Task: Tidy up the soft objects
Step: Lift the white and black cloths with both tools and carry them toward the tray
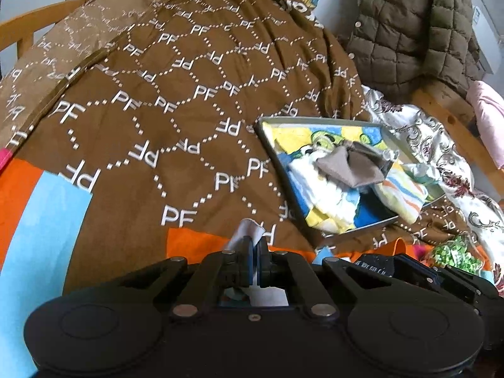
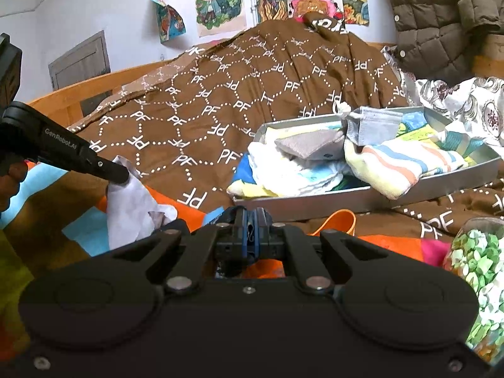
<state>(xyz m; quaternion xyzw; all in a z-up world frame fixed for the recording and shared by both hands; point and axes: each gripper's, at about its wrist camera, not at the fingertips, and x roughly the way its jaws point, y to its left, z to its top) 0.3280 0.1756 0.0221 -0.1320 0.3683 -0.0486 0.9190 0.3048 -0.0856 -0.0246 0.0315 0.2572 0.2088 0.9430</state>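
Observation:
My left gripper is shut on a pale grey-white cloth. In the right wrist view the same cloth hangs from the left gripper, lifted off the bed. My right gripper is shut with a thin dark bit of fabric between its pads; I cannot tell what it is. A grey tray lies on the brown quilt to the right, holding folded towels, a striped towel and a grey-brown cloth. The tray also shows in the left wrist view.
A brown "PF" patterned quilt covers the bed. A quilted olive jacket hangs at back right. A jar of green pieces stands at right. An orange object lies before the tray. A wooden bed frame borders the far left.

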